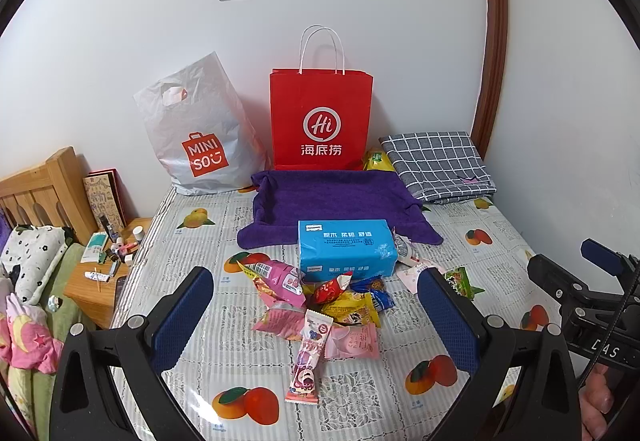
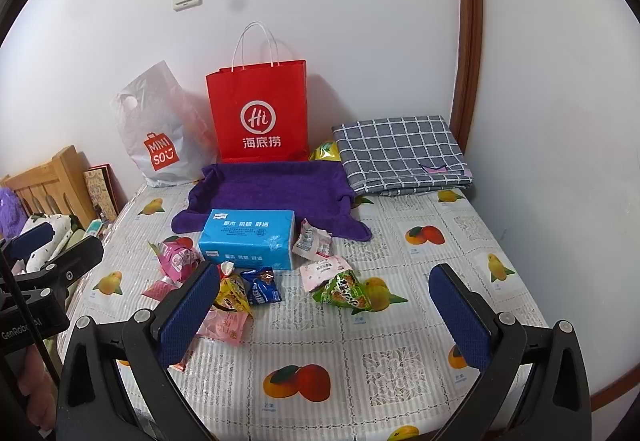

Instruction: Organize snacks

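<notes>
A: Left to right pls — what's at the far left?

B: Wooden nightstand [image 1: 94, 291] w/ small bottles, beside the fruit-print plastic-covered surface [image 1: 400, 401]. At the back by the wall: white plastic Miniso bag [image 1: 200, 133], then the red paper Haidilao bag w/ white handles [image 1: 321, 121] standing upright, then a folded grey checked cloth [image 1: 438, 165].

A: And the snacks?

B: Scattered pile of small wrapped snack packets [image 1: 320, 305] in the middle of the surface, just in front of the blue soft tissue pack [image 1: 346, 251], which touches the front edge of the purple towel tray [image 1: 332, 201]. A long pink packet [image 1: 308, 357] lies nearest. A green crinkly packet [image 2: 342, 291] sits to the right, apart from the pile; a yellow-green one [image 2: 326, 152] is wedged betw. red bag and checked cloth.

A: Grippers?

B: Left gripper [image 1: 316, 313] — blue-padded fingers spread wide, holding nothing, pile framed between them. Right gripper [image 2: 324, 313] same: fingers wide apart, empty, above the surface w/ its left finger in front of the pile's edge.
</notes>
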The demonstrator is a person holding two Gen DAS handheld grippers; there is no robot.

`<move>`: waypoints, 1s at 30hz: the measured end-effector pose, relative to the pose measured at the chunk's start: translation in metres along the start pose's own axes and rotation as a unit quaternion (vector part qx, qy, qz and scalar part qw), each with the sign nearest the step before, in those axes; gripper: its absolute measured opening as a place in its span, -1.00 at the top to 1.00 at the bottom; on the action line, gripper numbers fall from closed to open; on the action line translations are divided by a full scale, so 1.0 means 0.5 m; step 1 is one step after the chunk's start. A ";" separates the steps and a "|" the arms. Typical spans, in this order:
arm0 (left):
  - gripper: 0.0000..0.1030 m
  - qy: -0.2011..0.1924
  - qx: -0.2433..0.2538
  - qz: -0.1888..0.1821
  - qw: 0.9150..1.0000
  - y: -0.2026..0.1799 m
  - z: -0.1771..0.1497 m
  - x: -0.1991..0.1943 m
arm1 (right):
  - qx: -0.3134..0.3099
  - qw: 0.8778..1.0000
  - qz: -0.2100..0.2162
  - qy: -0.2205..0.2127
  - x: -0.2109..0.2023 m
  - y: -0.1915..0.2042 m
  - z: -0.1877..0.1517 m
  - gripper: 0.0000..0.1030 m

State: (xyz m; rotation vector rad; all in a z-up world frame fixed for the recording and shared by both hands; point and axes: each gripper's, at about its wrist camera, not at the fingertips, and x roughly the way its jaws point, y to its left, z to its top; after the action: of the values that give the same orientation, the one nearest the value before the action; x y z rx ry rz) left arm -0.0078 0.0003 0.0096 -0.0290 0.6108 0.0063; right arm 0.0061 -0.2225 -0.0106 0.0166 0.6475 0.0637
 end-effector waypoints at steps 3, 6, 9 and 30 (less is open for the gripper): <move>-0.99 0.000 0.000 0.000 1.000 -0.001 0.000 0.000 | -0.001 1.000 0.000 0.000 0.000 0.001 -0.001 -0.99; -0.99 0.000 0.000 0.000 1.000 -0.001 0.000 0.000 | -0.001 1.000 0.002 0.000 0.000 0.001 -0.001 -0.99; -0.99 0.000 0.000 0.000 1.000 -0.001 -0.001 0.000 | -0.001 1.000 0.001 -0.001 -0.001 0.003 -0.004 -0.99; -0.99 -0.001 0.002 -0.002 1.000 -0.007 0.003 -0.003 | -0.003 1.000 0.006 -0.003 -0.003 0.007 -0.009 -0.99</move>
State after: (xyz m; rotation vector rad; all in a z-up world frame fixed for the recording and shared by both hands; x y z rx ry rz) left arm -0.0080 -0.0032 0.0119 -0.0263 0.6082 0.0022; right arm 0.0018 -0.2191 -0.0133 0.0148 0.6405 0.0780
